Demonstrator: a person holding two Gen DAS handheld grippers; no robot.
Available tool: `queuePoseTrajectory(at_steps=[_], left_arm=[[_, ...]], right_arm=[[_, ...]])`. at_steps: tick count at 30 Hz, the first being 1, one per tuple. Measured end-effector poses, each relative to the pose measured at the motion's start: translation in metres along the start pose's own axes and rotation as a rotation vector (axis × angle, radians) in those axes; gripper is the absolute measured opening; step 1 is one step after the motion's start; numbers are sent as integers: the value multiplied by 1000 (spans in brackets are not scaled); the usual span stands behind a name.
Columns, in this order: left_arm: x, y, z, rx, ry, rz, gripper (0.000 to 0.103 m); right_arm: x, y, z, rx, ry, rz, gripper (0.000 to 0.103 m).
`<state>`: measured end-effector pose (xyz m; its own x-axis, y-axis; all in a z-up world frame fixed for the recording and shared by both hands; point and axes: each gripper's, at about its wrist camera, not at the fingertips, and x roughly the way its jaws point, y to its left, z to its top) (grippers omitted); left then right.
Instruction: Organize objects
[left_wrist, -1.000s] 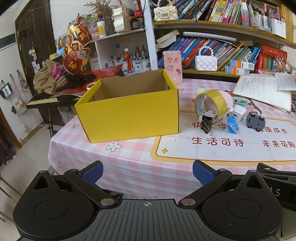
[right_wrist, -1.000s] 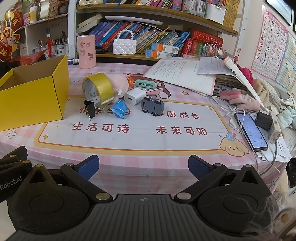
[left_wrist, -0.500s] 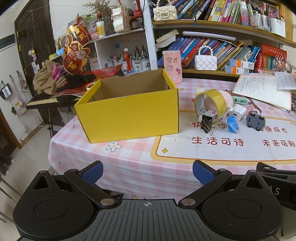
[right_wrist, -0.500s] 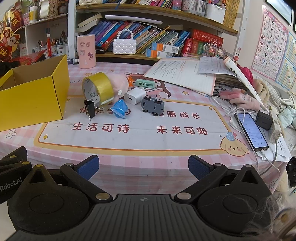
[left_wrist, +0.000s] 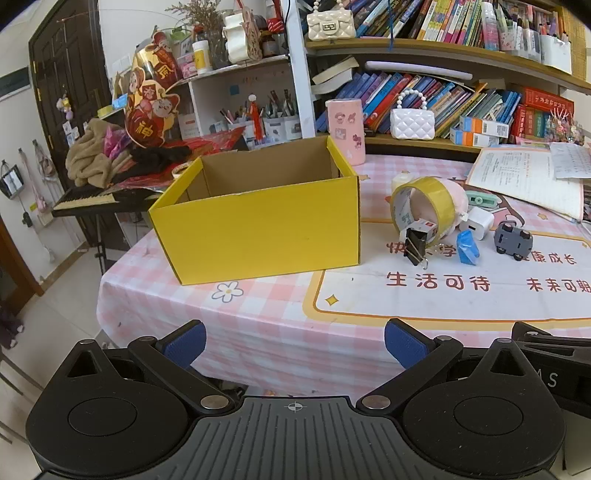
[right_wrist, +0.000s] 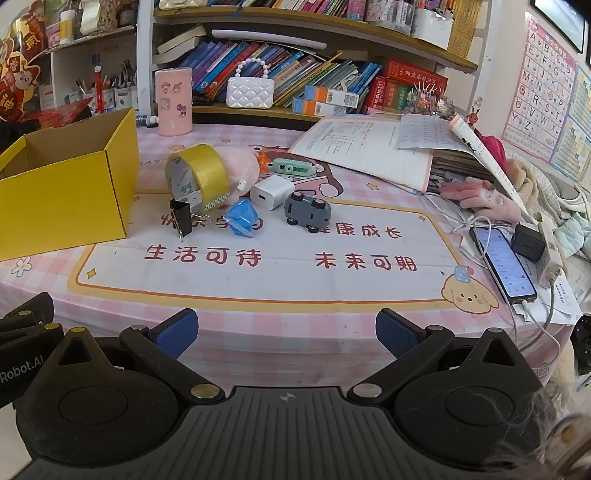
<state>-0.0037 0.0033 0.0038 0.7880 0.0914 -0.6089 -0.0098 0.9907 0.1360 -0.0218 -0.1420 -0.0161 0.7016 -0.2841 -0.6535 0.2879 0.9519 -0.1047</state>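
The yellow box (left_wrist: 258, 229) stands open on the left part of the table (right_wrist: 258, 321), and from my left camera I see only its bare cardboard walls inside. To the right of it, on the printed mat (right_wrist: 295, 266), I find the small objects close together: a roll of yellow tape (right_wrist: 197, 177) standing on its edge, which leans on a pink plush toy (right_wrist: 240, 166); a black binder clip (right_wrist: 181, 218) just in front of the tape; a blue crumpled piece (right_wrist: 242, 218) beside the clip; a white charger cube (right_wrist: 272, 192) and a grey toy car (right_wrist: 307, 211) further right; and a green small device (right_wrist: 291, 167) behind the charger. A phone (right_wrist: 504, 264) with a cable lies near the right edge of the table, well apart from the group.

My left gripper (left_wrist: 294, 341) and my right gripper (right_wrist: 287, 330) both hover at the near edge of the table, their jaws spread wide with nothing between the blue pads (right_wrist: 177, 330). Each is well apart from the objects.
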Motion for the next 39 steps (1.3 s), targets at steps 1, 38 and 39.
queuePoseTrajectory(at_steps=[1,38,39], left_arm=[[0,0,0,0,0,0,103],[35,-16,10,-50,88,-61,103],[37,-18,12,-56,90,-74,103]], right_arm=[[0,0,0,0,0,-1,103],[33,-15,15,2,74,37,103],[37,-19,18,9,72,40,103]])
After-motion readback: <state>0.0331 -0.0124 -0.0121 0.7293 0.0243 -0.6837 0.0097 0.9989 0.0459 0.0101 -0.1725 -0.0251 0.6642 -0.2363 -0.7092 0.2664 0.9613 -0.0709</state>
